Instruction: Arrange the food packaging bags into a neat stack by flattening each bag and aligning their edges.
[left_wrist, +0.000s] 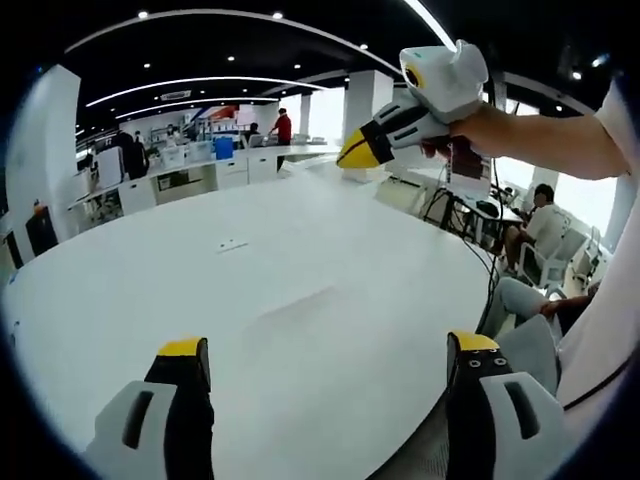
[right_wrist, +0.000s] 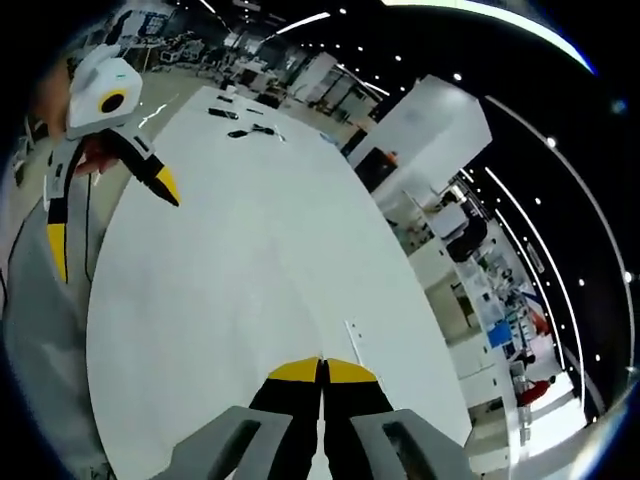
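Note:
My left gripper (left_wrist: 328, 350) hangs open over a bare white round table (left_wrist: 300, 300), its yellow-tipped jaws far apart with nothing between them. The right gripper (left_wrist: 356, 151), held in a person's hand, comes in high at the upper right above the table, its yellow tip closed to a point. In the right gripper view my right gripper (right_wrist: 322, 368) is shut with its jaws pressed together on nothing, over the same table (right_wrist: 250, 270). The left gripper (right_wrist: 112, 218) appears at the upper left there, jaws spread.
A small flat white strip (left_wrist: 232, 243) lies on the table; it also shows as a strip (right_wrist: 352, 331). A few dark small items (right_wrist: 238, 131) lie at the table's far end. A seated person (left_wrist: 540, 215) and cables (left_wrist: 490, 262) are beyond the table's right edge. Desks stand behind.

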